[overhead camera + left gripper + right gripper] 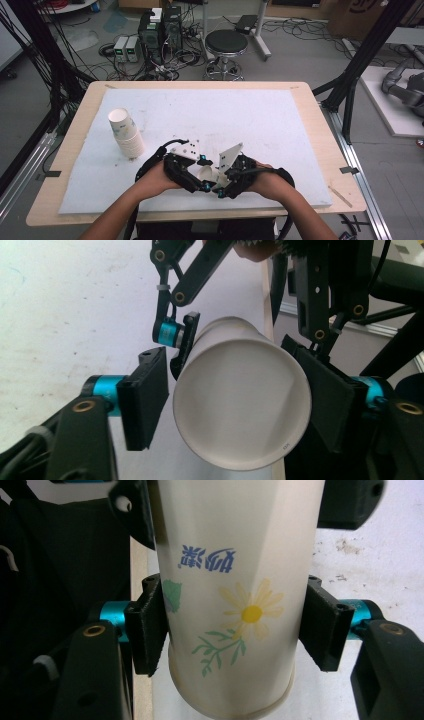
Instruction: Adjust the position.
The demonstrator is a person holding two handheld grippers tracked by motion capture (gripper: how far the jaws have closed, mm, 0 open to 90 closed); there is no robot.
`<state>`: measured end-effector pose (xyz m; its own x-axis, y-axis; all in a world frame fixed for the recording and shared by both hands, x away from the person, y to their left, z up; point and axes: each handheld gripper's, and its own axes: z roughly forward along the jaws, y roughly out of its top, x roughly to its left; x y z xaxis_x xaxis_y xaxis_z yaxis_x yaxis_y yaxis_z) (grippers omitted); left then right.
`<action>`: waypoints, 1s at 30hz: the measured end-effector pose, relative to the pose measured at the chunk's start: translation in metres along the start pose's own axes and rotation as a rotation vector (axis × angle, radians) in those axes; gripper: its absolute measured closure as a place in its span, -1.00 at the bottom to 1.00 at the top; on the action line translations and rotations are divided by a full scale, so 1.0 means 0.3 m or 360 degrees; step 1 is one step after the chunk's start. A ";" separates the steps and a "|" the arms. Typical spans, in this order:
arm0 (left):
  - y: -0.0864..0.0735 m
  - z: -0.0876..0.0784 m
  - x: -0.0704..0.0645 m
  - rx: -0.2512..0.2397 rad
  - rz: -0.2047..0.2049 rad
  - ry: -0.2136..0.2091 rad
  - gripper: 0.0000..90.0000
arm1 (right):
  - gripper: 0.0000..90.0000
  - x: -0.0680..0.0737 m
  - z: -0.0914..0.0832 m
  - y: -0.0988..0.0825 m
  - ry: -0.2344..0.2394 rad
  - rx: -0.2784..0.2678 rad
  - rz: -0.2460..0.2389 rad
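I'm holding a paper cup (pixel 205 173) low in the middle of the high view, between both grippers. My right gripper (pixel 235 630) is clamping it by the sides, pads on either side of the daisy print. In the left gripper view, my left gripper (pixel 235 410) is sitting around the cup's base end, one pad touching it, the other just off it. A stack of cups (pixel 126 132) is standing at left on the white mat (pixel 210 115).

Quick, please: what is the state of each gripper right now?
Left gripper: around the paper cup, one pad touching, a gap at the other; grip not yet firm.
Right gripper: closed on the same paper cup, both pads pressing its sides.
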<state>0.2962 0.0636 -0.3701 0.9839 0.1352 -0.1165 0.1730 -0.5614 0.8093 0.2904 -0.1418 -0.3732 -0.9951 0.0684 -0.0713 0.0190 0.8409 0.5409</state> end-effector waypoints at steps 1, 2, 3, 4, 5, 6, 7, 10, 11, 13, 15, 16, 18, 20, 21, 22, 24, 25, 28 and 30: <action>0.000 0.001 0.000 0.0001 0.0001 -0.0004 -0.26 | -0.19 -0.001 0.000 0.001 0.0007 0.0002 0.0003; -0.001 0.002 -0.001 0.0004 0.0000 -0.0008 -0.23 | -0.19 -0.002 -0.001 0.001 0.0005 0.0003 0.0002; -0.001 0.003 -0.002 0.0011 0.0004 -0.0008 -0.22 | -0.19 0.000 -0.001 0.002 0.0006 0.0010 0.0008; -0.001 0.004 -0.002 0.0012 0.0010 -0.0010 -0.21 | -0.19 -0.001 -0.001 0.003 0.0014 0.0019 0.0000; -0.002 0.005 -0.002 0.0019 0.0014 -0.0013 -0.20 | -0.19 0.000 0.001 0.004 0.0015 0.0029 0.0002; -0.002 0.005 -0.004 0.0027 0.0019 -0.0009 -0.20 | -0.19 0.000 0.001 0.004 0.0015 0.0029 0.0002; -0.002 0.006 -0.005 0.0034 0.0022 -0.0011 -0.18 | -0.19 0.000 0.003 0.004 0.0020 0.0034 -0.0006; -0.005 0.002 -0.008 0.0008 0.0042 0.0001 -0.17 | -0.32 0.002 -0.001 0.001 -0.0003 0.0015 -0.0013; -0.008 -0.002 -0.008 -0.0014 0.0034 0.0000 -0.17 | -0.32 0.002 -0.001 0.001 -0.0003 0.0015 -0.0013; -0.018 -0.013 -0.008 -0.0070 0.0033 0.0010 -0.17 | -0.55 -0.003 -0.024 -0.017 -0.0056 -0.0134 0.0071; -0.027 -0.022 -0.007 -0.0113 0.0021 0.0020 -0.17 | -0.55 -0.006 -0.030 -0.024 -0.0047 -0.0179 0.0095; -0.034 -0.027 -0.007 -0.0143 0.0013 0.0024 -0.17 | -0.55 -0.009 -0.040 -0.033 -0.0053 -0.0235 0.0121; -0.047 -0.036 -0.004 -0.0209 -0.0004 0.0035 -0.17 | -0.55 -0.012 -0.059 -0.052 -0.0070 -0.0353 0.0173; -0.063 -0.047 -0.002 -0.0275 -0.0020 0.0049 -0.17 | -0.55 -0.010 -0.078 -0.069 -0.0091 -0.0453 0.0210; -0.068 -0.049 -0.003 -0.0297 -0.0029 0.0055 -0.17 | -0.55 -0.007 -0.090 -0.079 -0.0120 -0.0512 0.0222; -0.074 -0.053 -0.004 -0.0315 -0.0033 0.0068 -0.17 | -0.55 -0.005 -0.096 -0.085 -0.0138 -0.0547 0.0229; -0.084 -0.058 -0.007 -0.0348 -0.0031 0.0091 -0.17 | -0.55 0.000 -0.110 -0.102 -0.0163 -0.0630 0.0261; -0.090 -0.061 -0.009 -0.0366 -0.0028 0.0102 -0.17 | -0.55 0.003 -0.115 -0.110 -0.0181 -0.0656 0.0266; -0.110 -0.070 -0.013 -0.0445 -0.0025 0.0129 -0.17 | -0.56 0.014 -0.125 -0.133 -0.0212 -0.0725 0.0289; -0.127 -0.076 -0.017 -0.0528 -0.0030 0.0141 -0.17 | -0.56 0.021 -0.126 -0.146 -0.0244 -0.0771 0.0313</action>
<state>0.2837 0.1030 -0.3872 0.9705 0.2216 -0.0944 0.1529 -0.2637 0.9524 0.2795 -0.1985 -0.3656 -0.9510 0.3075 -0.0314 0.1207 0.4628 0.8782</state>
